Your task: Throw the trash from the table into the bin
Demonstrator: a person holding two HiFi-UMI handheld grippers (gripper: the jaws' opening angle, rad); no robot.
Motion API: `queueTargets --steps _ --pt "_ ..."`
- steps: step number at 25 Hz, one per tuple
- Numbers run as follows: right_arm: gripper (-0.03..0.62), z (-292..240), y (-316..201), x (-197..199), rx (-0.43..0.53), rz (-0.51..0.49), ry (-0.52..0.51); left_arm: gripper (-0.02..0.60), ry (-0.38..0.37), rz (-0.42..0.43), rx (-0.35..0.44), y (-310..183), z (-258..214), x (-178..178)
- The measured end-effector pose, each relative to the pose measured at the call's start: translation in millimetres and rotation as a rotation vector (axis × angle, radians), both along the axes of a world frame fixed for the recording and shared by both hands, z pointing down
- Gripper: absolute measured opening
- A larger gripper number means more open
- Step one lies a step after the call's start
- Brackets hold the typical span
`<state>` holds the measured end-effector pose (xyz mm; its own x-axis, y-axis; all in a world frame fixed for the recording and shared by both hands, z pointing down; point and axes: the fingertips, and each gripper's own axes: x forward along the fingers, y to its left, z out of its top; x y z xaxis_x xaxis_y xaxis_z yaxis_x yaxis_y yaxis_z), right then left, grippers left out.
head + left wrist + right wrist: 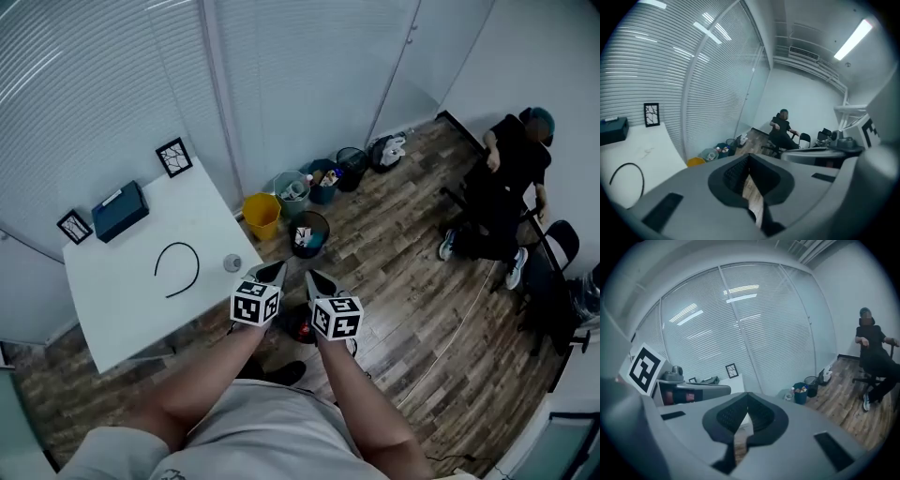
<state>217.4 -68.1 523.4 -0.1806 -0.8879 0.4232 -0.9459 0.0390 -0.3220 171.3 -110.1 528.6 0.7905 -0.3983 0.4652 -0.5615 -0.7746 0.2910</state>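
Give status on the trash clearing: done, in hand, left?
Done: the nearest black bin already holds rubbish, though what came off the table can't be told. In hand: nothing; the left gripper and right gripper are both shut and empty, off the table's corner. Left: a small grey round item at the table edge, possibly the black curved cable too.

Small grey scrap (232,263), perhaps trash, at table (122,300) edge, part-filled black bin (309,234) upright on floor nearby
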Motion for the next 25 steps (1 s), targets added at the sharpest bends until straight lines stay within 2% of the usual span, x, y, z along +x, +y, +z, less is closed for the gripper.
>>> queueTargets --steps 4,11,19,25 --pt "0.006 -1.1 -29.5 -55.2 0.011 -0.128 -0.005 -0.003 -0.008 -0.135 0.003 -24.2 2.1 -64.9" --pt "0.006 -9.6 -67.0 -157.4 0.027 -0.300 -0.013 -0.003 -0.005 -0.315 0.026 -51.7 -9.5 -174.2" --pt "0.006 -23.7 -81.9 -251.6 0.040 -0.396 0.003 -0.003 -0.004 -0.404 0.028 -59.0 -17.0 -269.3" --pt "0.006 -17.9 -82.0 -314.2 0.021 -0.420 0.007 -0.003 0.022 -0.426 0.014 -60.5 -19.4 -329.1"
